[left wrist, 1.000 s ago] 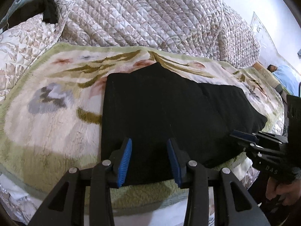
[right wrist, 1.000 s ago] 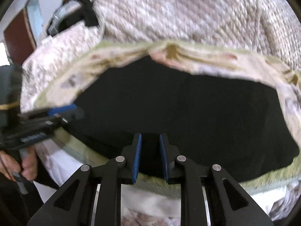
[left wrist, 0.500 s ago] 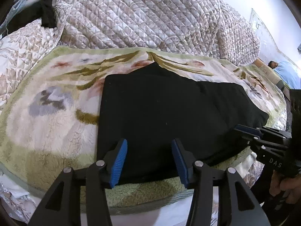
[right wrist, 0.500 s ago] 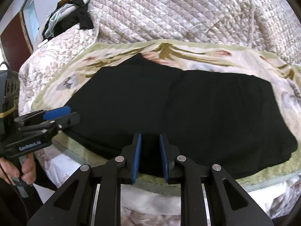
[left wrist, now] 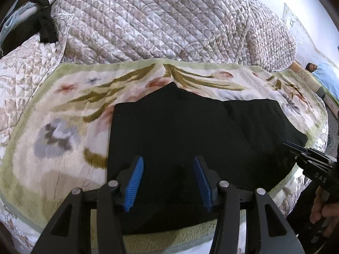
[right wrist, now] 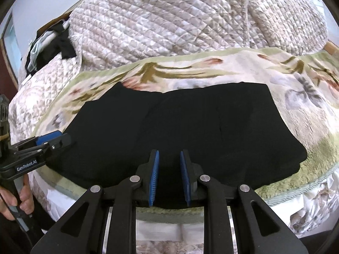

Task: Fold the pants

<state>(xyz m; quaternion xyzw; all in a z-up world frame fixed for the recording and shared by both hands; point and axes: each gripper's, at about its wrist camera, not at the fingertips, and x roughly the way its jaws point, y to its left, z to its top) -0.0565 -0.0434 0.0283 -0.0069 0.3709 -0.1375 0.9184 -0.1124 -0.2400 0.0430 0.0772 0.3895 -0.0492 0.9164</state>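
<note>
Nearest, the left gripper (left wrist: 168, 183) sits with its 2 blue pads spread wide over the near hem of the black pants (left wrist: 190, 139), nothing between them. The right gripper (right wrist: 169, 177) has its pads close but with a clear gap, holding nothing; whether either touches the cloth is hard to tell, black on black. The pants lie flat and folded on the floral blanket (left wrist: 63, 127), near its front edge. The left view alone shows the right hand (left wrist: 323, 213) under its tool and, far right, a figure in light blue (left wrist: 327, 77), cut by the lens rim. The right view alone shows the left hand (right wrist: 19, 201) on its handle and the pants' right end. Beyond, a quilted bedspread (right wrist: 180, 21) is heaped up; dark clothing (right wrist: 61, 42) lies on its far left, details unreadable.
</note>
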